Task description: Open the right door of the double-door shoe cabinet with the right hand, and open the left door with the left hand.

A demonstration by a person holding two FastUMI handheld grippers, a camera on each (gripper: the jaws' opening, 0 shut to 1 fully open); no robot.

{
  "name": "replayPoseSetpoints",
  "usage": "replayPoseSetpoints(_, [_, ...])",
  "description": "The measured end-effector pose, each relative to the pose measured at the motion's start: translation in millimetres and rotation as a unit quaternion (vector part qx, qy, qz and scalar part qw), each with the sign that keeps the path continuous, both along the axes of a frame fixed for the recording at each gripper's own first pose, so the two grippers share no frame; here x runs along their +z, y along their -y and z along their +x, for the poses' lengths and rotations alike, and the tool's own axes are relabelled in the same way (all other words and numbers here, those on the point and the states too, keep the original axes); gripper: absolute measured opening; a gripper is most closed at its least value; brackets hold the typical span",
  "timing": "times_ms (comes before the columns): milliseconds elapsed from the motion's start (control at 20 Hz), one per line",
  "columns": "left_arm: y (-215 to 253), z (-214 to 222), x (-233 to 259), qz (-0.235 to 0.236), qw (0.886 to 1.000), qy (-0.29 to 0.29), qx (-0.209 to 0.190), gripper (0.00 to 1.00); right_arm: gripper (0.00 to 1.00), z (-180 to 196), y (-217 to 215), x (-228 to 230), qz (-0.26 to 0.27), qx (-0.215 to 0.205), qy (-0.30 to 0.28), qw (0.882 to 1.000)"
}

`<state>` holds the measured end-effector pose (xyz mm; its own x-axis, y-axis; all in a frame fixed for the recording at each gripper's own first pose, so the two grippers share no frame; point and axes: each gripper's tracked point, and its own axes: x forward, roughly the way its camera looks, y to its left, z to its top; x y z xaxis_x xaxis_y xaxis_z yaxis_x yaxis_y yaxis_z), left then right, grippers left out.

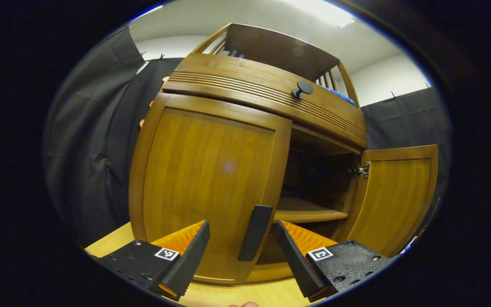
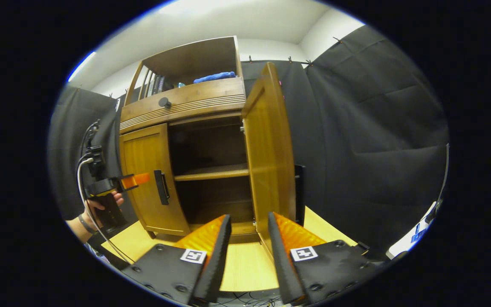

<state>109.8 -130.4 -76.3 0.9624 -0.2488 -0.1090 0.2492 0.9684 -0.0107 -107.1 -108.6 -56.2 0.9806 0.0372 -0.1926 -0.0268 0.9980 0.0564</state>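
Observation:
The wooden shoe cabinet [image 1: 267, 91] stands close in the left gripper view. Its left door [image 1: 207, 179] is shut, and the black bar handle [image 1: 254, 232] lies between the tips of my open left gripper [image 1: 242, 227], with no finger pressing on it. The right door [image 1: 394, 196] stands swung open. In the right gripper view that right door [image 2: 269, 157] is seen nearly edge-on, with its black handle [image 2: 299, 192] on the far side. My right gripper [image 2: 249, 219] is open just in front of the door's lower edge. The left gripper [image 2: 132, 180], held by a hand [image 2: 100, 207], is by the left door's handle [image 2: 160, 186].
Inside the open half are a shelf [image 2: 211, 172] and dark space. A drawer with a round black knob [image 1: 301, 88] runs above the doors, and a blue cloth [image 2: 215, 77] lies on the top rack. The cabinet rests on a light wooden floor [image 2: 245, 260]. Black cloth walls surround it.

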Motion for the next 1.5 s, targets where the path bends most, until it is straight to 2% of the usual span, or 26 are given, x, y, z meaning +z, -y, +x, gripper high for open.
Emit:
replayPoseSetpoints(150, [12, 16, -10, 0.03, 1.0, 0.002, -0.001, 0.91, 1.0, -2, -9, -4, 0.0, 0.008, -0.008, 1.0])
replayPoseSetpoints(350, [12, 37, -19, 0.072, 0.997, 0.019, 0.014, 0.91, 0.99, -5, -15, -17, -0.007, 0.016, -0.025, 1.0])
replayPoseSetpoints(400, [11, 42, -21, 0.073, 0.997, 0.02, 0.022, 0.9, 0.99, -6, -16, -21, -0.012, 0.017, -0.031, 0.999])
replayPoseSetpoints(450, [16, 43, -22, 0.063, 0.998, 0.019, 0.013, 0.89, 0.99, -6, -16, -23, -0.018, 0.016, -0.035, 0.999])
replayPoseSetpoints(500, [18, 44, -22, 0.057, 0.998, 0.019, 0.01, 0.87, 0.92, -7, -16, -26, -0.023, 0.014, -0.038, 0.999])
replayPoseSetpoints(550, [19, 46, -22, 0.056, 0.998, 0.018, 0.006, 0.77, 0.99, -7, -17, -26, -0.028, 0.012, -0.039, 0.999])
replayPoseSetpoints(600, [25, 46, -23, 0.052, 0.999, 0.015, -0.004, 0.75, 0.99, -8, -18, -27, -0.032, 0.012, -0.04, 0.999])
replayPoseSetpoints(650, [33, 46, -24, 0.041, 0.999, 0.008, -0.02, 0.61, 0.99, -9, -20, -26, -0.035, 0.011, -0.039, 0.999])
replayPoseSetpoints(750, [36, 48, -25, 0.042, 0.999, 0.008, -0.022, 0.33, 1.0, -8, -22, -24, -0.037, 0.011, -0.034, 0.999])
replayPoseSetpoints(850, [36, 46, -24, 0.062, 0.998, 0.016, -0.029, 0.26, 0.99, -5, -25, -26, -0.033, 0.014, -0.035, 0.999])
replayPoseSetpoints(1100, [32, 25, -14, 0.063, 0.997, 0.002, -0.034, 0.26, 0.99, 2, -28, -23, -0.022, 0.007, -0.03, 0.999])
replayPoseSetpoints(1150, [30, 15, -13, 0.063, 0.997, 0.002, -0.034, 0.26, 0.92, 1, -26, -23, -0.023, 0.006, -0.029, 0.999])
replayPoseSetpoints(1500, [-1, -42, 2, 0.07, 0.997, -0.001, -0.014, 0.25, 0.92, 15, -12, -19, -0.019, -0.01, -0.02, 1.0])
